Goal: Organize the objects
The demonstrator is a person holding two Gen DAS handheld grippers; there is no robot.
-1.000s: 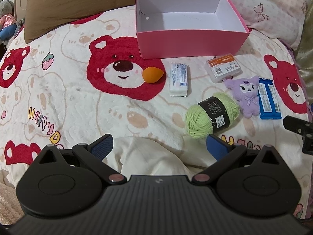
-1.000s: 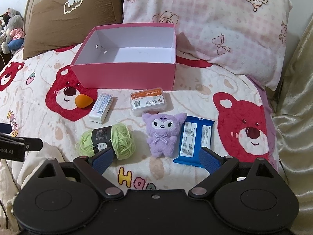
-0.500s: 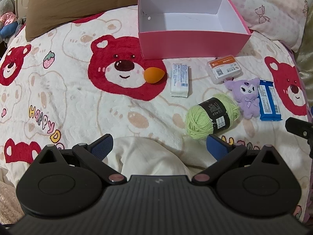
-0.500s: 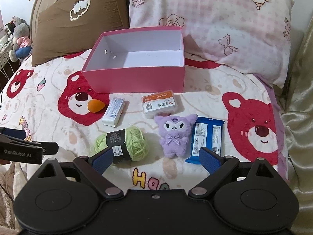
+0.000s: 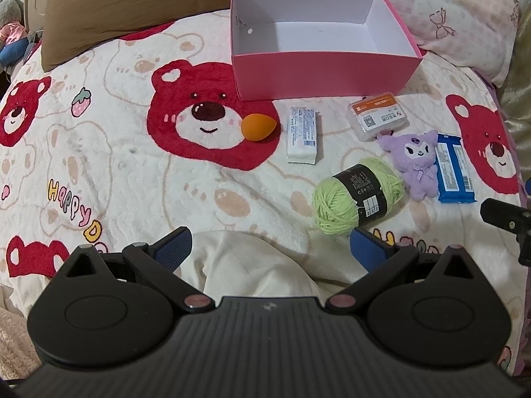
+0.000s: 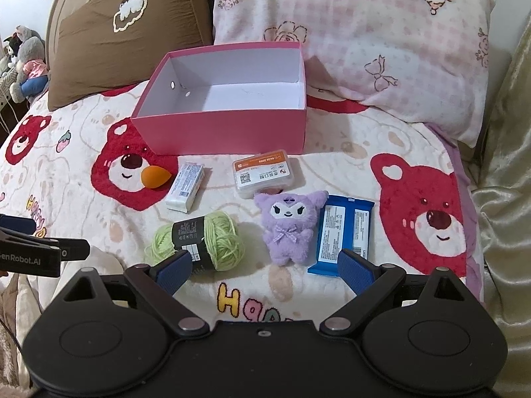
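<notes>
An empty pink box (image 5: 325,69) (image 6: 225,132) stands on the bear blanket. In front of it lie an orange sponge (image 5: 258,127) (image 6: 155,176), a white packet (image 5: 303,135) (image 6: 185,186), a clear case with an orange label (image 5: 378,116) (image 6: 264,173), a green yarn ball (image 5: 356,195) (image 6: 202,241), a purple plush (image 5: 415,162) (image 6: 288,225) and a blue packet (image 5: 453,173) (image 6: 343,232). My left gripper (image 5: 270,248) is open and empty, near of the yarn. My right gripper (image 6: 265,265) is open and empty, just near of the plush.
A brown pillow (image 6: 129,33) and a pink checked pillow (image 6: 381,39) lean behind the box. Soft toys (image 6: 26,63) sit at the far left. A cream cloth (image 5: 252,258) lies under the left gripper. A shiny beige cover (image 6: 504,182) borders the right side.
The right gripper has drawn back and risen a little, so the objects look farther off. The left gripper has barely moved. Both stay open.
</notes>
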